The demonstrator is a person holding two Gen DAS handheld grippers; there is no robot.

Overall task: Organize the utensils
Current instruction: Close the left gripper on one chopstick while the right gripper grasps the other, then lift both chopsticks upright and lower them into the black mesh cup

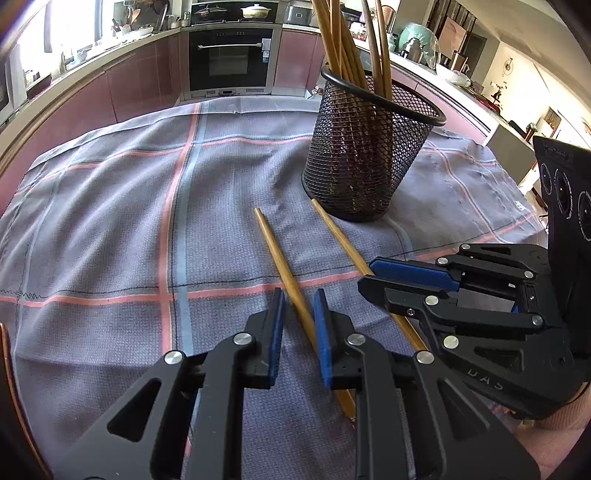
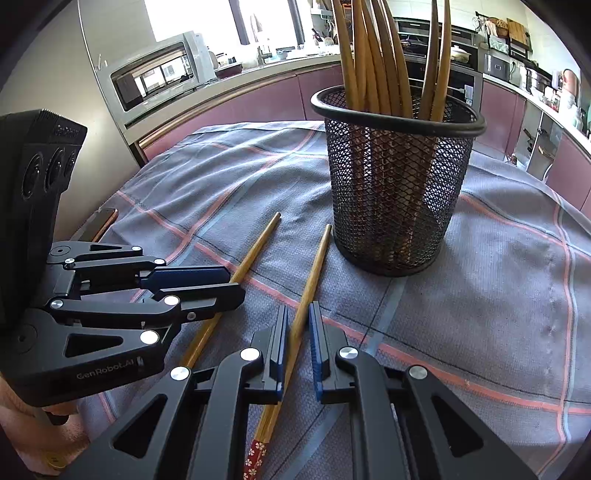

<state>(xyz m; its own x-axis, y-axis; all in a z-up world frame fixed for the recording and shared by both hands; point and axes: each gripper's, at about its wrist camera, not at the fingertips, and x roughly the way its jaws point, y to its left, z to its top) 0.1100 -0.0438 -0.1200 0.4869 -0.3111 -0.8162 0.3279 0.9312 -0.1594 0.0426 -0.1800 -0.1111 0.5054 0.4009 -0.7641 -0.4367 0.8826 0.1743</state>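
Bright daylight pours in from the window [image 2: 207, 14] at the back, blown out to white glare. Soft shadows fall on the cloth [image 1: 110, 221]. Both views stay sharp but bend strongly, with dark corners at the edges

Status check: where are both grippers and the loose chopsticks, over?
Left gripper shut on left chopstick. Right gripper shut on right chopstick. Both chopsticks flat on cloth, mesh holder just ahead. Nothing blocking.
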